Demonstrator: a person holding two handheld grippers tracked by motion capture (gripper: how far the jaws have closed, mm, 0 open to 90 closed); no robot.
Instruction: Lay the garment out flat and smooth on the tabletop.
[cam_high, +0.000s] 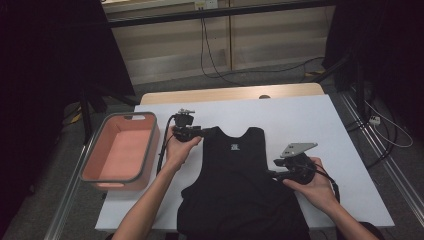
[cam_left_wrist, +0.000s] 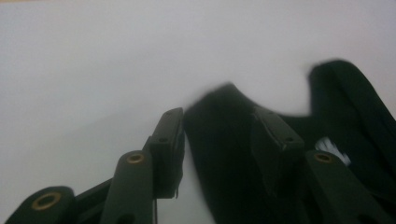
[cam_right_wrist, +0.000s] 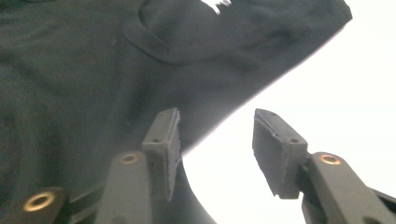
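Sitting empty at the far left, a salmon-pink plastic basket with a grey rim (cam_high: 150, 131), probably waiting for the garment. Hovering next at the shoulder strap of the black sleeveless fabric top (cam_high: 235, 180), spread flat on the white table (cam_high: 310, 117): left gripper (cam_high: 204, 131), jaws partly apart, strap between them but unpinched. Straddling the armhole edge farthest right: right gripper (cam_high: 276, 169), half open, gripping nothing, seemingly positioned for folding.

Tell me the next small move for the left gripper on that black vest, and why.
Probably close the left gripper on the shoulder strap: its jaws stand open with the black vest strap between them, pads not pressing. The right gripper is open at the vest's armhole edge.
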